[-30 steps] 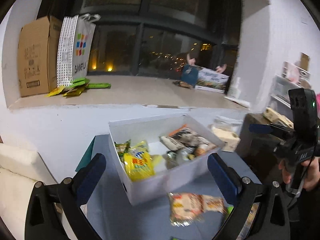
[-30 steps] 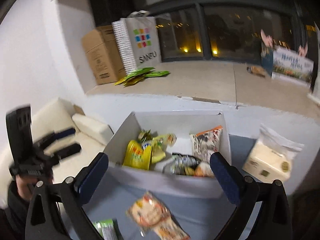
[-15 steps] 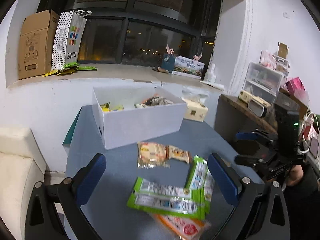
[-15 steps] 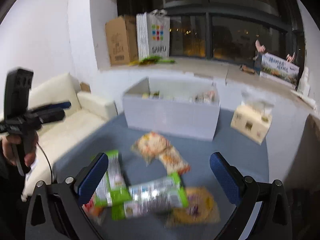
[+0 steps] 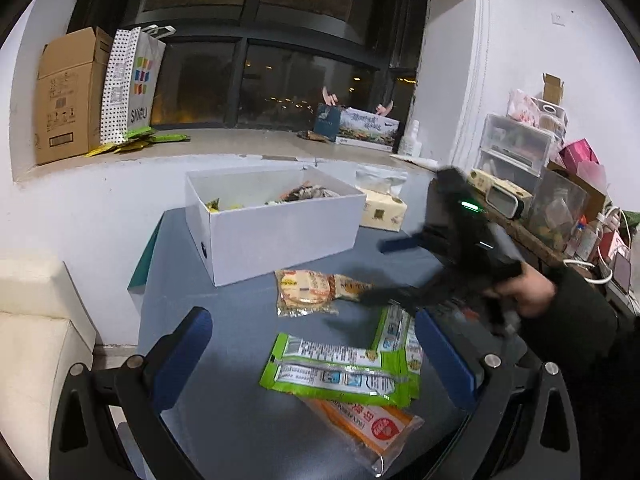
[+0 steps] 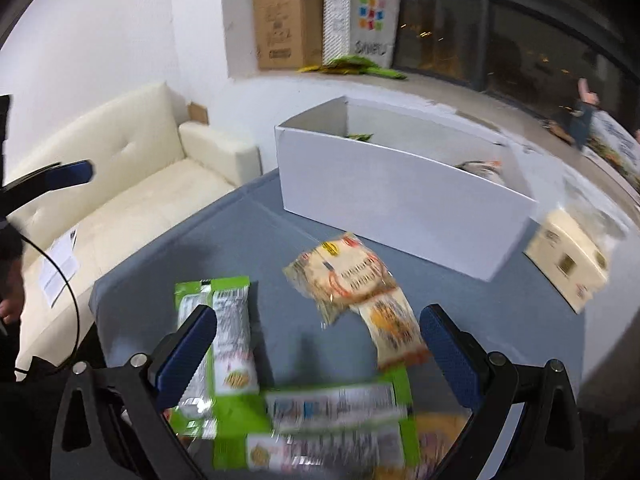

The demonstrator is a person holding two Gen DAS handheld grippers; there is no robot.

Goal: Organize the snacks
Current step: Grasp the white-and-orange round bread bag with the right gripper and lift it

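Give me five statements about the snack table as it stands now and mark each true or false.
1. The white box already holds some snacks. True.
2. The left hand-held gripper is shut on a green packet. False: it is open and holds nothing.
3. Green packets lie on the blue table in front of the box. True.
4. The tissue box sits inside the white box. False: it stands on the table beside it.
5. The right hand-held gripper is open above the loose snacks, with the clear cracker packet ahead of it. True.
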